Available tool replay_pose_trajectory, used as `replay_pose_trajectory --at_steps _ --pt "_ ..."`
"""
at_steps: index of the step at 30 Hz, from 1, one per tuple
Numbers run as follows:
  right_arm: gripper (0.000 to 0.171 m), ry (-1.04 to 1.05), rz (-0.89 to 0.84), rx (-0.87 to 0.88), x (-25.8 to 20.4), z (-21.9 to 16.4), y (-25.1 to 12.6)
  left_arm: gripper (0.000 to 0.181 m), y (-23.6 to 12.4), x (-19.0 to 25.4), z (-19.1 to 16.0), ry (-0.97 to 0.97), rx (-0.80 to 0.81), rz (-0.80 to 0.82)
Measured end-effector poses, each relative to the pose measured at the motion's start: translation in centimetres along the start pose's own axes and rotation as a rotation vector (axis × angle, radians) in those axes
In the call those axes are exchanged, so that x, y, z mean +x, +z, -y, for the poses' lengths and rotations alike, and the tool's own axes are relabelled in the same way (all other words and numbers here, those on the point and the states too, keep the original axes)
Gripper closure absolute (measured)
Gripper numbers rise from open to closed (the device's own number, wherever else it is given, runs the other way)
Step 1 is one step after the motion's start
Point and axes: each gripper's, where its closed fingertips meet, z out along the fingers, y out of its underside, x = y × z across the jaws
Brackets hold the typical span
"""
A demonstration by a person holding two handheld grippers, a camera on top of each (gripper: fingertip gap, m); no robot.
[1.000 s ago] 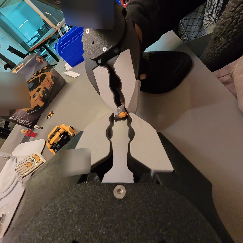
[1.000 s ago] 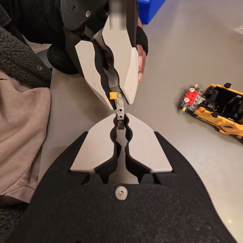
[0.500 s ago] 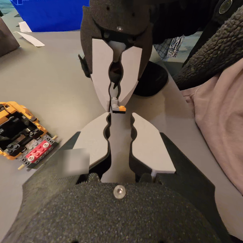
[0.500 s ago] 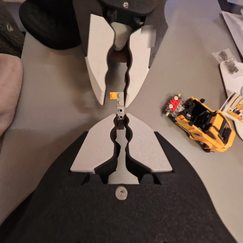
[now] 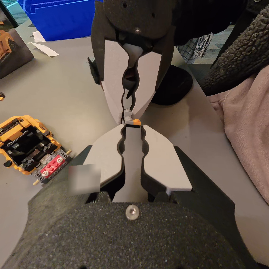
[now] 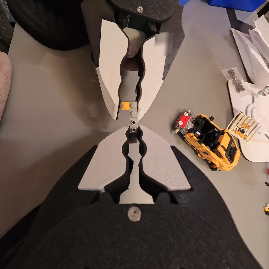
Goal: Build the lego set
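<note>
A small Lego sub-assembly (image 6: pixel 133 116), a grey strip with an orange plate at its far end, is held above the grey table (image 6: pixel 51 101). My right gripper (image 6: pixel 133 128) is shut on its near end. My left gripper (image 6: pixel 127 113) faces it, with jaws apart around the orange end, one finger close to the grey strip. In the left wrist view the sub-assembly (image 5: pixel 131 119) sits just past my open left gripper (image 5: pixel 133 127), pinched by the right gripper (image 5: pixel 126 116). The partly built yellow car (image 6: pixel 211 145) lies on the table, its top open and a red plate at one end.
The car also shows in the left wrist view (image 5: pixel 26 145). A blue bin (image 5: pixel 62 18) and the set's box (image 5: pixel 8 46) stand at the back. Bags of parts (image 6: pixel 232 80) and a sticker sheet (image 6: pixel 244 128) lie beyond the car. A black round object (image 5: pixel 174 87) and a person's clothing (image 5: pixel 247 131) border the table. My two grippers' fingertips are within a few centimetres of each other.
My left gripper was shut on the orange end and has opened. The right gripper still holds the sub-assembly. Both grippers have swung round, so the car now lies closer.
</note>
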Motion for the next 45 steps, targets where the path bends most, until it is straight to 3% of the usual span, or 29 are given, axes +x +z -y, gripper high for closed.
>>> replay_pose_trajectory --at_steps 33,39,45 --pt "0.157 0.030 -0.050 0.068 0.8 3.0 -0.6 0.164 -0.8 -1.4 0.6 0.109 -0.021 0.130" --pt "0.163 -0.021 -0.065 0.046 0.5 3.2 -0.5 0.164 -0.9 -1.2 0.7 0.112 -0.018 0.120" --pt "0.163 -0.209 -0.126 0.031 0.0 3.7 -0.9 0.164 -1.0 -0.6 1.1 0.125 0.009 0.089"
